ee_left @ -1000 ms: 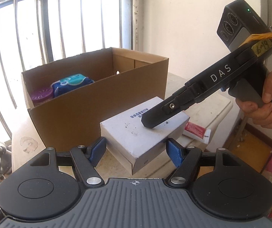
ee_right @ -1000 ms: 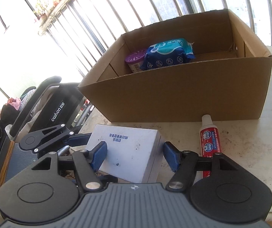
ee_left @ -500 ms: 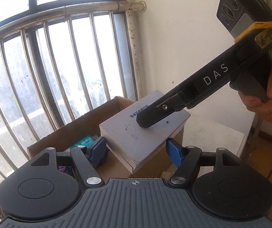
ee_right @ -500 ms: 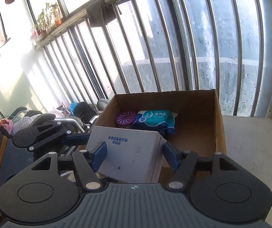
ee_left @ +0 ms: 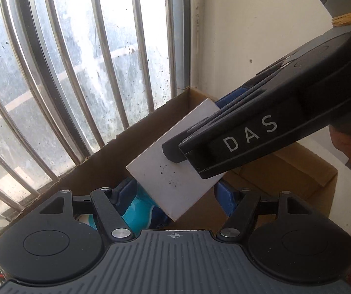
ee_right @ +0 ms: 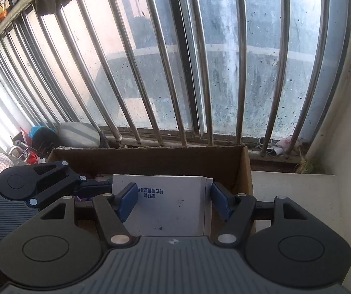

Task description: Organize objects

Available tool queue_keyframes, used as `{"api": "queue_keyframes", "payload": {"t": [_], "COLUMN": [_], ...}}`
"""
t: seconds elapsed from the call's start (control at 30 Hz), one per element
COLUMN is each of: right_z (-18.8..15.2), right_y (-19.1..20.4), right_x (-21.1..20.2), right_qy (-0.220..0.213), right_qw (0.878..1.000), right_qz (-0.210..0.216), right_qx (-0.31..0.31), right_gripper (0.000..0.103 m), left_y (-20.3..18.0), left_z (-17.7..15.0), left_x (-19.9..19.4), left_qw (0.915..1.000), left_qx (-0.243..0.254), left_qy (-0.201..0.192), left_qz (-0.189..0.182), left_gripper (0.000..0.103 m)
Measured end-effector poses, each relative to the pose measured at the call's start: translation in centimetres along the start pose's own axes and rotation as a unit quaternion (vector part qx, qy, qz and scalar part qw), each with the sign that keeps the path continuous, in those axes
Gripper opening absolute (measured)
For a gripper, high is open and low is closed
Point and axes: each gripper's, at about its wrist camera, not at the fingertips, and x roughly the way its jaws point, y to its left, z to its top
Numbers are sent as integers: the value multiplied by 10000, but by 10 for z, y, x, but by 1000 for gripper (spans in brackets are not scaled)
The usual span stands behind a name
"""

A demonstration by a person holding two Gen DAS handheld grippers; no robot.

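Left wrist view: the white box (ee_left: 173, 171) hangs tilted above the open cardboard carton (ee_left: 131, 132), over a teal packet (ee_left: 138, 210). The left gripper (ee_left: 175, 196) has its fingers clamped on the near end; the right gripper (ee_left: 195, 132) grasps the far end.

Right wrist view: the box sits between the blue pads (ee_right: 127, 202), grasped. Judgement: level the box, lower both hands together, and release only once it rests inside.

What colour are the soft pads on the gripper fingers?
Blue. The pads show best in the right wrist view, either side of the white box.
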Motion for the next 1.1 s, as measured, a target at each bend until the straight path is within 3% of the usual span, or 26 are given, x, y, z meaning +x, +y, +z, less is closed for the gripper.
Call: {"api": "queue_keyframes", "payload": {"t": [0.27,0.53,0.8,0.97,1.03,1.1], "right_z": [2,1,0,-1,-1,-1], "right_y": [-11,10,16,14,12,9], "right_x": [33,42,43,35,28,22], "right_qy": [394,257,-48,-215,-336,-408], "right_qw": [9985,9976,9967,9961,9955,9949], "right_qz": [-238,-632,-725,-745,-757,-779], "right_qx": [280,-120,-371,-426,-450,-497], "right_gripper": [72,81,82,81,80,80], "left_y": [7,12,12,9,10,12], "left_z": [2,-3,-12,-20,-24,-27], "left_x": [31,35,19,17,19,22], "left_qw": [9992,9990,9997,9998,9996,9995], "left_qx": [-120,-258,-240,76,144,80], "left_qy": [364,363,97,153,214,291], "left_qz": [-89,-67,2,94,129,71], "left_gripper": [70,71,75,67,48,40]}}
